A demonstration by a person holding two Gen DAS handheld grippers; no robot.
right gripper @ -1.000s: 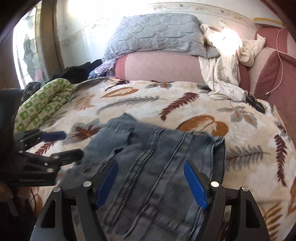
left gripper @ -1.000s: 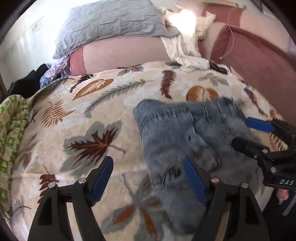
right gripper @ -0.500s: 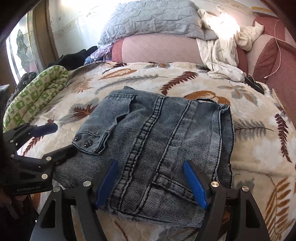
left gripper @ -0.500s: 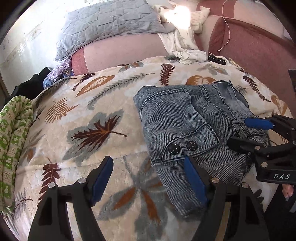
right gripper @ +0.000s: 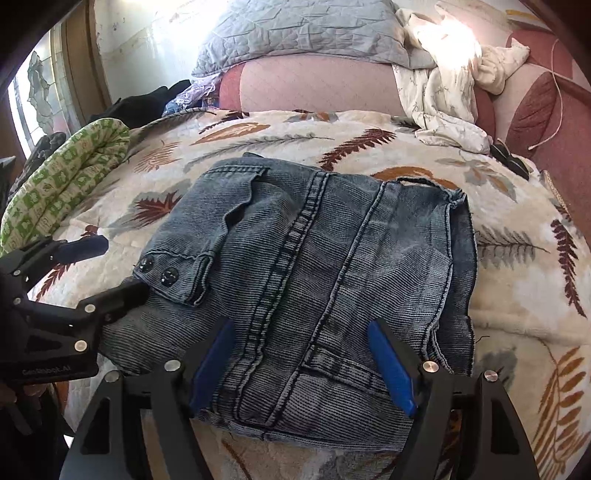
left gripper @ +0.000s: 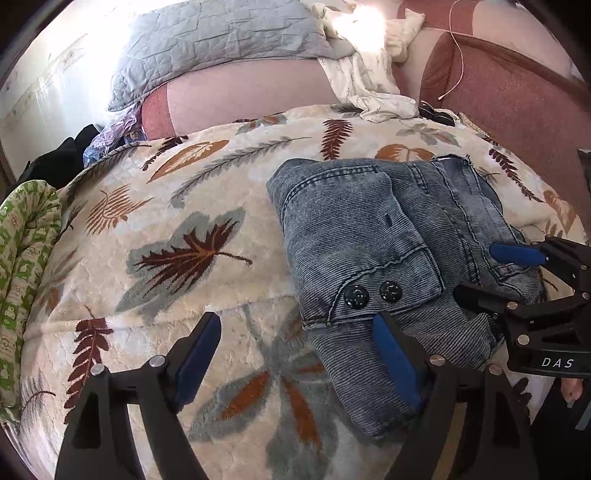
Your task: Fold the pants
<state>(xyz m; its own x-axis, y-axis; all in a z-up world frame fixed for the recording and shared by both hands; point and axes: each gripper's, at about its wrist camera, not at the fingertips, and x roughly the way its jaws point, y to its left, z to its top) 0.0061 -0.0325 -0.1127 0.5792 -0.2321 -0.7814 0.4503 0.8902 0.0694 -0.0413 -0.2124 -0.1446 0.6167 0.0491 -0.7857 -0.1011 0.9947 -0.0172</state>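
The blue denim pants [right gripper: 314, 266] lie folded into a compact bundle on the leaf-print blanket [left gripper: 166, 258]; they also show in the left wrist view [left gripper: 388, 240], with a flap pocket and two dark buttons [left gripper: 373, 293] on top. My left gripper [left gripper: 295, 354] is open and empty, just at the near left edge of the bundle; it also shows in the right wrist view [right gripper: 107, 266]. My right gripper [right gripper: 303, 362] is open and empty over the near edge of the pants; it also shows in the left wrist view [left gripper: 484, 269].
A green patterned rolled cloth [right gripper: 62, 184] lies at the blanket's left edge. A grey quilted pillow [right gripper: 303, 29] and a white garment [right gripper: 443, 96] rest against the pink headboard [right gripper: 317, 85]. Dark clothes [right gripper: 140, 103] lie at the back left. A small dark object [right gripper: 511, 158] lies at back right.
Both grippers have drawn back toward me from the pants, which now lie still and folded on the blanket. Both views show more of the bundle than a second ago.
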